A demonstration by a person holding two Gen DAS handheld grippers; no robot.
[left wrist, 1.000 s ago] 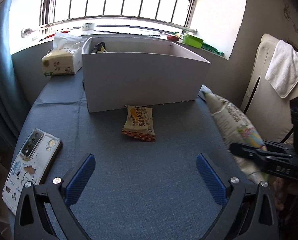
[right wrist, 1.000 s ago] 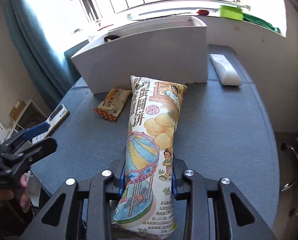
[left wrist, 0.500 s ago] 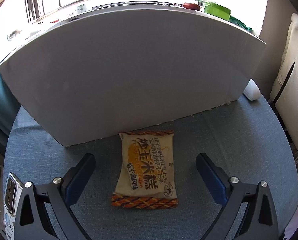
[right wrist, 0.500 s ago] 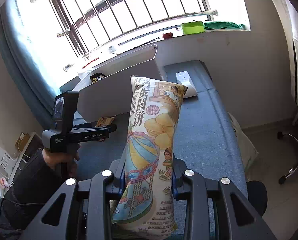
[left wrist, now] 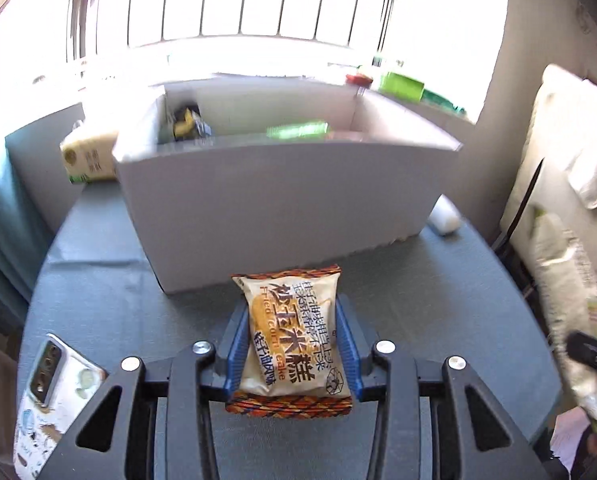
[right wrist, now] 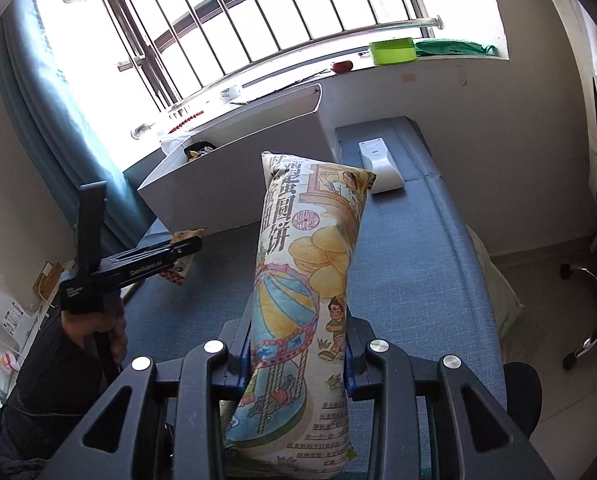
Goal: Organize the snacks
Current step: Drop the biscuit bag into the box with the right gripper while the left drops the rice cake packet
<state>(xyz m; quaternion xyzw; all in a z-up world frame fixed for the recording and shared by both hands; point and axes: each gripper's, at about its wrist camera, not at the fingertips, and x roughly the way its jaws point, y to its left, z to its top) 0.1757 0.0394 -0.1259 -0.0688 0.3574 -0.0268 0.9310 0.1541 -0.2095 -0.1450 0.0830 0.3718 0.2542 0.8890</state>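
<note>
Box-wards: the open white cardboard box [left wrist: 282, 200] stands dead ahead of the left gripper [left wrist: 292, 344], clamped on the small orange-and-cream corn-cake packet [left wrist: 292, 340] (long axis along the fingers). Right gripper [right wrist: 298, 354], farther back, clamps the tall illustrated biscuit bag [right wrist: 310, 280].

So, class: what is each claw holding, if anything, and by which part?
Left claw grips the corn cake packet across its sides, near the lower end. Right claw grips the tall biscuit bag around its lower middle.
</note>
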